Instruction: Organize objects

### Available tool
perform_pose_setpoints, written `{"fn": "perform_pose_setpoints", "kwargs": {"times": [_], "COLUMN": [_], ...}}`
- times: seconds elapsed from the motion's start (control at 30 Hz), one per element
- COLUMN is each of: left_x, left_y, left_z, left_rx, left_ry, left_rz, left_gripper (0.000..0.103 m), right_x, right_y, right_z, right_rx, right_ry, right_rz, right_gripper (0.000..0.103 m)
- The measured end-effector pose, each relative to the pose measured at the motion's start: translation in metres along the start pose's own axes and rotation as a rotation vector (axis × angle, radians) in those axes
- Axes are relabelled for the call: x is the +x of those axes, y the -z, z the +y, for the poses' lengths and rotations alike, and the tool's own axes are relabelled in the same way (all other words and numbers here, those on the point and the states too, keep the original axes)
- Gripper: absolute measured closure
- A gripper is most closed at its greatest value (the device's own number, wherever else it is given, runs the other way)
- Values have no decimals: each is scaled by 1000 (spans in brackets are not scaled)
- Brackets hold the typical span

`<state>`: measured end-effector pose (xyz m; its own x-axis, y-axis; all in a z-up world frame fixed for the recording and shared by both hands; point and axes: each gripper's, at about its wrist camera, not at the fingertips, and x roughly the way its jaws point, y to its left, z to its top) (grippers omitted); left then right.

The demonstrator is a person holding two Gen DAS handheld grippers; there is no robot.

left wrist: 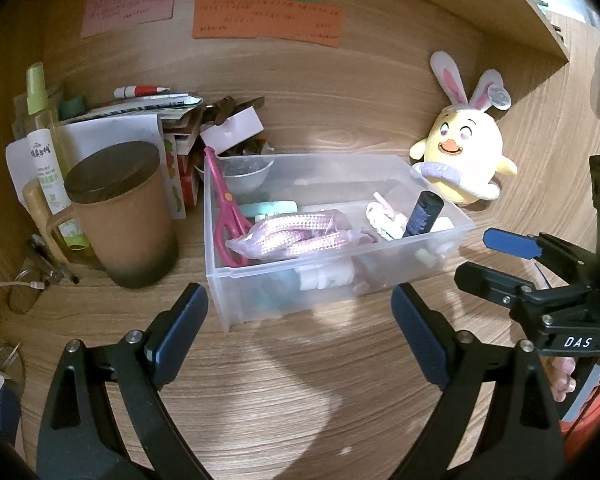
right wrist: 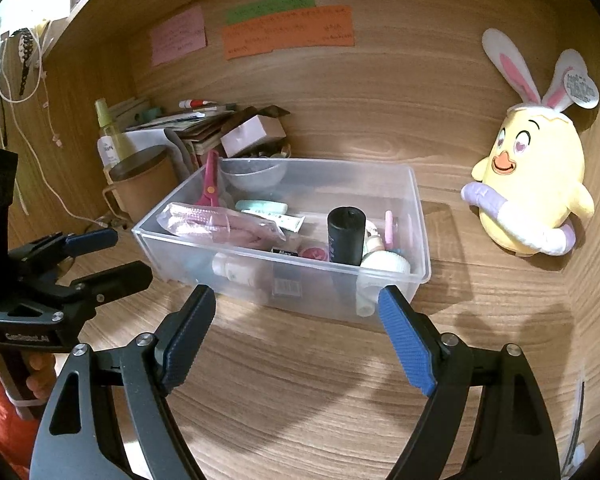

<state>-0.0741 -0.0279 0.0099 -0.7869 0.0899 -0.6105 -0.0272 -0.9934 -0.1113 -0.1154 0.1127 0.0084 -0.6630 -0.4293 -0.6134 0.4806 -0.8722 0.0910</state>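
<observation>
A clear plastic bin [left wrist: 436, 258] stands on the wooden desk, also in the right wrist view [right wrist: 418, 216]. It holds pink scissors [left wrist: 226, 216], a bagged pink cord [left wrist: 300, 238], a black tube [left wrist: 424, 214] and several small toiletries. My left gripper [left wrist: 300, 308] is open and empty, just in front of the bin. My right gripper [right wrist: 296, 308] is open and empty, also just in front of the bin. Each gripper shows in the other's view, the right one [left wrist: 488, 256] and the left one [right wrist: 116, 252].
A brown lidded mug [left wrist: 120, 212], bottles [left wrist: 44, 128] and a heap of papers and boxes [left wrist: 172, 120] stand left of the bin. A yellow plush chick with rabbit ears [right wrist: 532, 176] sits right of it. Sticky notes [left wrist: 266, 24] hang on the back wall.
</observation>
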Motion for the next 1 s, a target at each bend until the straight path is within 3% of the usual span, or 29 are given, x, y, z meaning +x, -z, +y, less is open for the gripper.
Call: {"fn": "perform_pose_setpoints", "kwargs": {"times": [1.0], "left_x": [-5], "left_y": [0], "left_z": [1], "left_rx": [-18], "left_ry": [1], "left_rz": [-19], "left_gripper": [9], "right_x": [-1], "right_y": [3], "right_z": [3], "right_rx": [-5], "right_ry": [-13], "right_rz": [9], "right_gripper": [21]}}
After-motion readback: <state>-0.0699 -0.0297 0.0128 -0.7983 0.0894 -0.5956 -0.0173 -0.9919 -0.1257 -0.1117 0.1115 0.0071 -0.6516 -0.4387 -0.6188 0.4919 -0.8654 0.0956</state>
